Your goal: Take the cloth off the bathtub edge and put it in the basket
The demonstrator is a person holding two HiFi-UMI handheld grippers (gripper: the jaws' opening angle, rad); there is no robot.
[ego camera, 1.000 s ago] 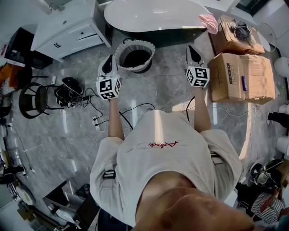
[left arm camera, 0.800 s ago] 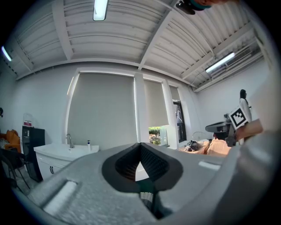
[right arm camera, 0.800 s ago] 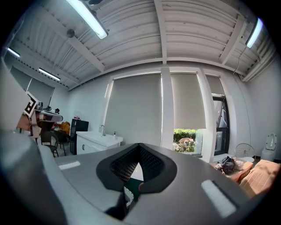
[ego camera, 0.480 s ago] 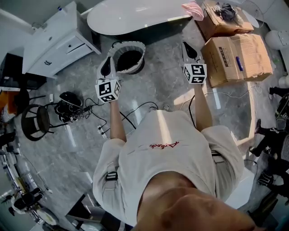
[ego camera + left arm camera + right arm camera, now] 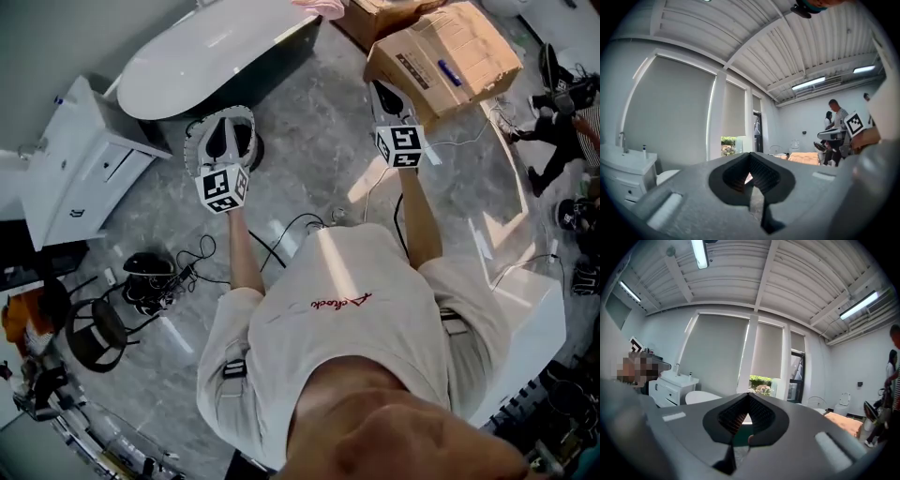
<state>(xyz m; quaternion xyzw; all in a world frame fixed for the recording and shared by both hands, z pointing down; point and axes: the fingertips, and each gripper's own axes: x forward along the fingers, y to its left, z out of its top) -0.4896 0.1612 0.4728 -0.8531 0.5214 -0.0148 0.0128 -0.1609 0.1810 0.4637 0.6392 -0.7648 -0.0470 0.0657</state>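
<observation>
Head view: left gripper, right gripper level, jaws together, arms outstretched.

Both arms stretched forward, well apart. Left forearm and right forearm bare, roughly parallel. Left gripper held level, pointing ahead, jaws together, nothing between them. Right gripper also level, jaws closed, empty, sitting higher in head view than left. Left marker cube and right marker cube face up; hands hidden beneath them.
</observation>
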